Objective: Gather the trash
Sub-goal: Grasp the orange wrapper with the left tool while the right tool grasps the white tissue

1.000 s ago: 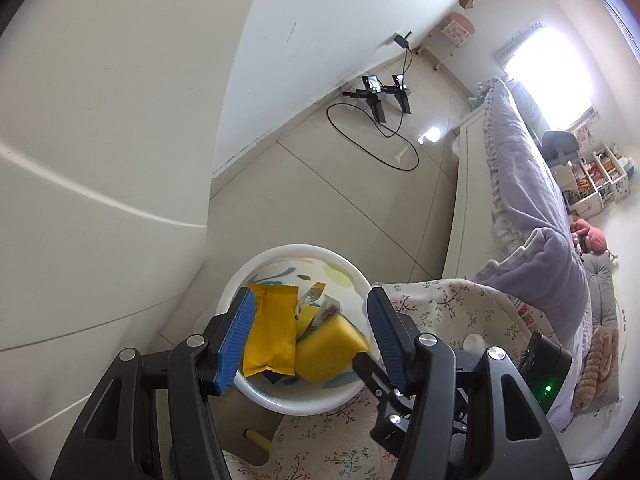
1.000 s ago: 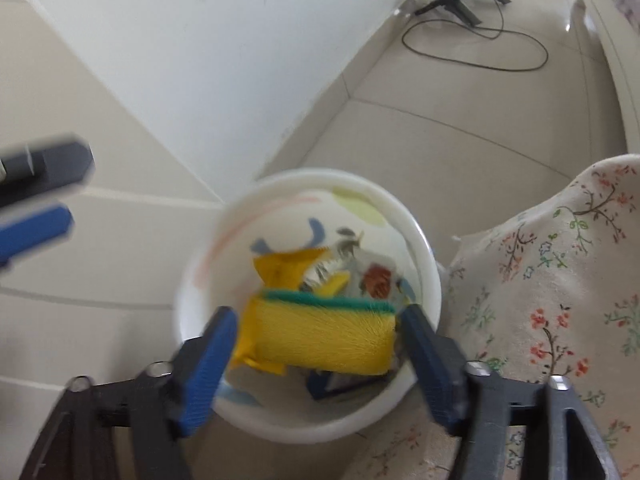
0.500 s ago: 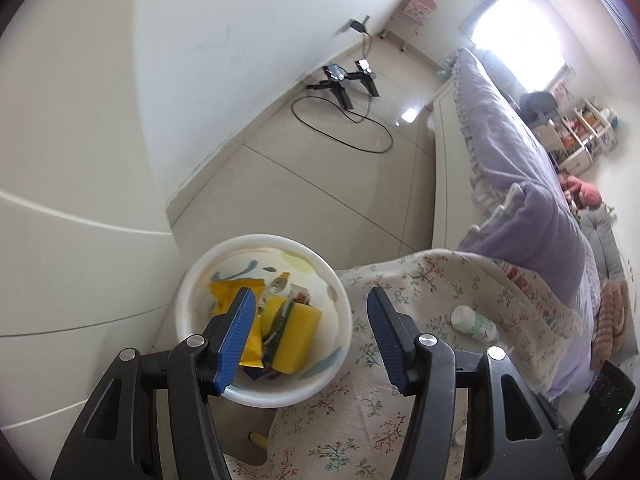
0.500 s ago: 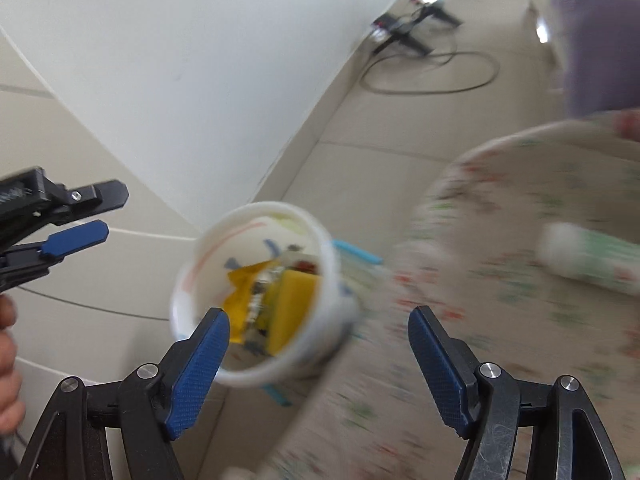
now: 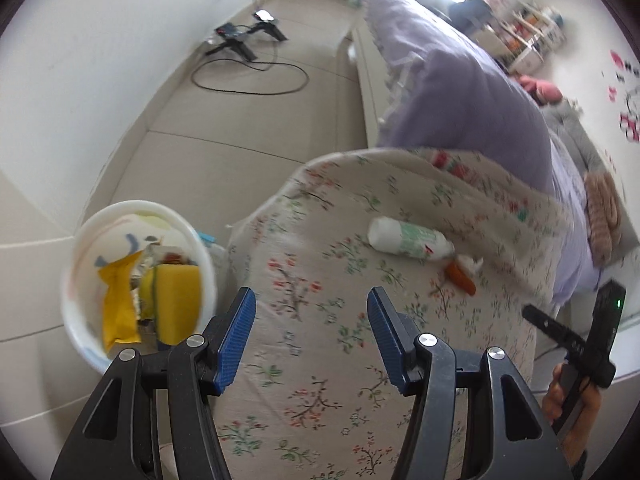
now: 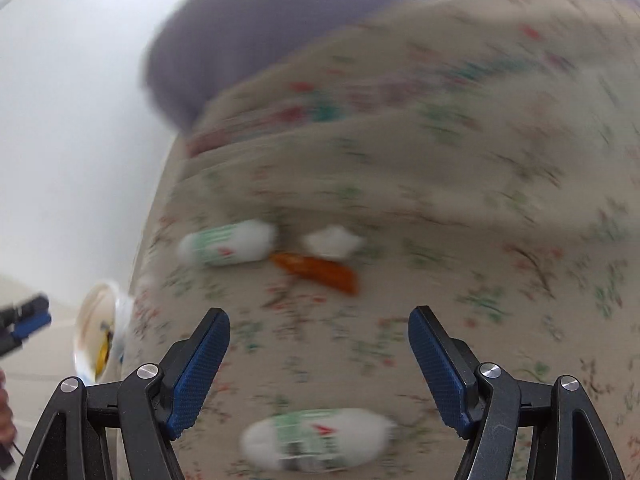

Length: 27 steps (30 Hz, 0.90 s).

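The white bin (image 5: 140, 280) stands at the lower left of the left wrist view, on the floor just beside the floral cloth (image 5: 360, 280). It contains a yellow sponge (image 5: 178, 304), a yellow wrapper (image 5: 118, 304) and smaller scraps that cannot be identified.

Compared with one second ago, both cameras have swung away from the bin toward the cloth. The bin then filled the centre of both views; in the right wrist view it is now a small blurred shape at the lower left edge (image 6: 96, 332).

Trash on the cloth, right wrist view, blurred: one white bottle (image 6: 228, 246) at centre left, an orange wrapper (image 6: 316, 270) just beside it, a crumpled white tissue (image 6: 332, 240) above the wrapper, and a second white bottle (image 6: 316, 444) at lower centre.

The left gripper (image 5: 312, 336) is moderately wide, with nothing between its jaws. The right gripper (image 6: 320, 364) is wide and empty, above the second bottle.
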Motion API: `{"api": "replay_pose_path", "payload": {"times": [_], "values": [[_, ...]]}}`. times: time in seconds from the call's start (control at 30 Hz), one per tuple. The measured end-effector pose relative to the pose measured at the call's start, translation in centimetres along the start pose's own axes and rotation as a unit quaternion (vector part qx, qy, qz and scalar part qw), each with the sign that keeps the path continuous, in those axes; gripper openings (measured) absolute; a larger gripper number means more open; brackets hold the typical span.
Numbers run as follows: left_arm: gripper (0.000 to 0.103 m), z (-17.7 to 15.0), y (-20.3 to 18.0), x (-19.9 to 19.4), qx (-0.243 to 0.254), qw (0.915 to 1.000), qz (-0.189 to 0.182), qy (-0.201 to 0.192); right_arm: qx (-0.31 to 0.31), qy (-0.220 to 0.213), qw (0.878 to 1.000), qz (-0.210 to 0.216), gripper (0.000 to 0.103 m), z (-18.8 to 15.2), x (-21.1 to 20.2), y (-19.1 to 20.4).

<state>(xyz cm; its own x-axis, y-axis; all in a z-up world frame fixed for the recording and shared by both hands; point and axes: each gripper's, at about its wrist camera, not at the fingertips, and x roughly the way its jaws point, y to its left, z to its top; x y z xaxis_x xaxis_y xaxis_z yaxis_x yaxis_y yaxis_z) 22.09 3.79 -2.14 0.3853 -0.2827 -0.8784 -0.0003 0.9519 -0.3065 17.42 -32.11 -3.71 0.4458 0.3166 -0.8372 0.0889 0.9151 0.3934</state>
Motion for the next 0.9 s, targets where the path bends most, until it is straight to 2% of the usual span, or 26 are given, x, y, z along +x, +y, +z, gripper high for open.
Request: {"api": "replay_pose_path", "payload": {"times": [0.13, 0.23, 0.33, 0.4, 0.53, 0.73, 0.77, 0.8, 0.83, 0.87, 0.9], "values": [[0.061, -0.9, -4.4, 2.1, 0.055, 0.9984, 0.002, 0.017, -0.011, 0.020, 1.000, -0.013, 0.078, 0.2, 1.7, -1.0], [0.061, -1.7, -7.3, 4.1, 0.078, 0.9962, -0.014, 0.036, -0.035, 0.033, 0.999, -0.014, 0.075, 0.8, 3.0, -1.0], [0.061, -2.2, -9.6, 5.8, 0.100, 0.9936, -0.014, 0.052, -0.057, 0.029, 0.998, -0.021, 0.071, 1.8, 3.8, -0.5], [0.061, -2.4, -10.9, 6.9, 0.111, 0.9920, -0.007, 0.059, -0.052, 0.027, 0.998, -0.009, 0.068, 2.4, 4.0, -0.7], [0.061, -2.4, -12.0, 8.0, 0.115, 0.9912, -0.005, 0.065, -0.056, 0.032, 0.998, 0.014, 0.065, 3.4, 5.9, 0.0], [0.061, -1.7, -13.0, 9.1, 0.105, 0.9923, -0.007, 0.066, -0.080, 0.046, 0.996, 0.004, 0.057, 3.6, 9.6, 1.2], [0.061, -1.6, -13.1, 9.2, 0.103, 0.9924, -0.007, 0.066, -0.086, 0.044, 0.995, -0.006, 0.049, 3.5, 10.2, 1.2], [0.061, -1.4, -13.2, 9.3, 0.102, 0.9927, -0.008, 0.063, -0.086, 0.041, 0.995, -0.015, 0.034, 3.5, 10.8, 0.9], [0.061, -1.2, -13.4, 9.4, 0.101, 0.9931, -0.008, 0.058, -0.078, 0.042, 0.996, -0.007, 0.029, 3.6, 11.2, 0.4], [0.061, -1.1, -13.6, 9.5, 0.101, 0.9933, -0.008, 0.055, -0.068, 0.041, 0.997, 0.009, 0.019, 3.7, 11.0, 0.0], [0.061, -0.9, -13.9, 9.7, 0.102, 0.9933, -0.008, 0.053, -0.062, 0.040, 0.997, 0.012, 0.017, 3.8, 10.6, -0.2]]}}
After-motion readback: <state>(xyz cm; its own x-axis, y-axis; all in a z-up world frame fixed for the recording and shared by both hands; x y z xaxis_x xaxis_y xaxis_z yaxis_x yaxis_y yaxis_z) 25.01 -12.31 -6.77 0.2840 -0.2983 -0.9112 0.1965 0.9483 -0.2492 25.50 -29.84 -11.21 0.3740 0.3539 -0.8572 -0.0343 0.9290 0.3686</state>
